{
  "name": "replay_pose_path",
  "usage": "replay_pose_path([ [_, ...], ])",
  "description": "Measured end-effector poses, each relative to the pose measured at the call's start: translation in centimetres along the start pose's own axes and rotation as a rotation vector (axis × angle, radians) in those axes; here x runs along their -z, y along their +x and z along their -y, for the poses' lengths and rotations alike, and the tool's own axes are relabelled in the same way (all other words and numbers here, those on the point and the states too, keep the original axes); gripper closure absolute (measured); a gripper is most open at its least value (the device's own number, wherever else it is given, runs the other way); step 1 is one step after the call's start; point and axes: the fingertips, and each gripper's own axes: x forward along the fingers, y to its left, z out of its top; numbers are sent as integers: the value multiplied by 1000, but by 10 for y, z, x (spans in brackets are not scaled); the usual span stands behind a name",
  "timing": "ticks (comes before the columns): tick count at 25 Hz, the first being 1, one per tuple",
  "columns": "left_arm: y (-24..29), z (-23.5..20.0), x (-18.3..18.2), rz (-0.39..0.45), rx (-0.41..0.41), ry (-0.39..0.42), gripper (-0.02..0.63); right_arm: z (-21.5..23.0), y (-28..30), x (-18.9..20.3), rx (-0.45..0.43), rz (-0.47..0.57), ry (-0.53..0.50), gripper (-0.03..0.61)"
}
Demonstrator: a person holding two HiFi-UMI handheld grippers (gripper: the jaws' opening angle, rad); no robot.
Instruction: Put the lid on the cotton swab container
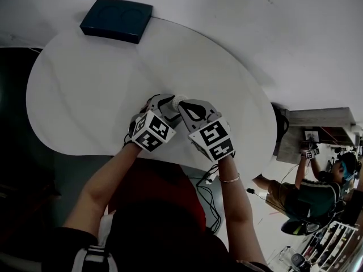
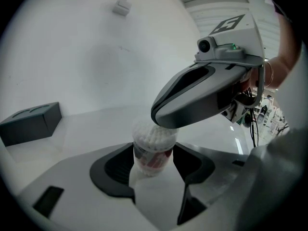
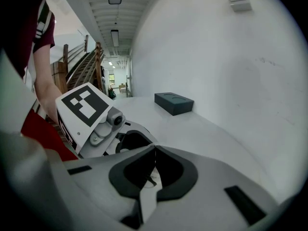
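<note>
A clear cotton swab container (image 2: 153, 153) with a red label stands between the pads of my left gripper (image 2: 154, 171), which is shut on its lower body. A hazy clear lid (image 2: 140, 130) sits over the swab tips. My right gripper (image 2: 158, 121) reaches in from above with its tips at the lid's top edge. In the right gripper view the jaws of my right gripper (image 3: 154, 148) meet tip to tip, apparently pinching the thin lid. From the head view both grippers, left (image 1: 164, 104) and right (image 1: 182, 109), meet over the container (image 1: 177, 100) near the front of the white round table (image 1: 85, 95).
A dark blue box (image 1: 116, 20) lies at the table's far edge, also seen as the box (image 2: 31, 123) and the box (image 3: 173, 103). Cables (image 1: 207, 191) trail on the floor by the table. A seated person (image 1: 309, 191) is off to the right.
</note>
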Motion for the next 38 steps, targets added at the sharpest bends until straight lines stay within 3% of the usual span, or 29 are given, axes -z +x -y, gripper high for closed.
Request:
replay_pose_path([
  [9, 0, 1, 1, -3, 3, -11, 345, 1, 0, 1, 0, 17, 60, 563],
  [21, 0, 6, 1, -11, 28, 0, 337, 31, -28, -3, 106, 213, 434, 563],
  [29, -8, -1, 9, -13, -12, 0, 319, 33, -47, -3, 167, 303, 531, 563],
  [38, -34, 3, 14, -3, 14, -15, 319, 26, -60, 8, 241, 353, 636, 563],
])
